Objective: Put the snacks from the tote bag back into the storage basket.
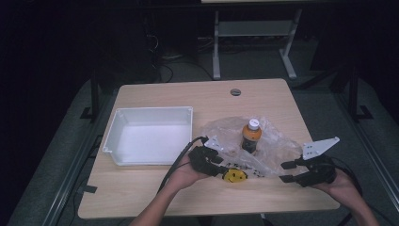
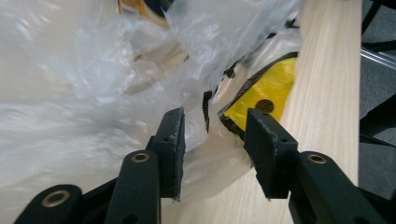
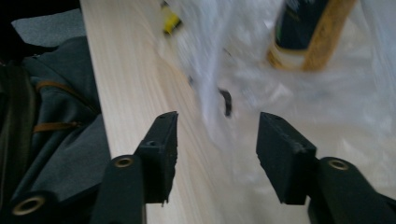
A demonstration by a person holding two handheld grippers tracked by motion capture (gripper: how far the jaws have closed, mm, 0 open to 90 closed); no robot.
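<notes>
Both claws spread, gripping nothing: left claw (image 2: 212,128) at the clear plastic bag (image 1: 268,141) edge, right claw (image 3: 215,135) just off it. Juice bottle (image 1: 251,135) stands upright on the bag, mid-bench (image 1: 188,193), likely just released so it rests free

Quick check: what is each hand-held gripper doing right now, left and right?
Left hand-held gripper: open, plastic bag edge between its jaws, not pinched.
Right hand-held gripper: open, holding nothing.

Left gripper (image 1: 221,165): held low at 7 o'clock of table centre, pointing toward 3 o'clock, jaws parted, pads pressing nothing. Right gripper (image 1: 285,172): at 5 o'clock, pointing toward 9 o'clock, jaws parted, nothing gripped. Forearms enter from 6 o'clock.
</notes>
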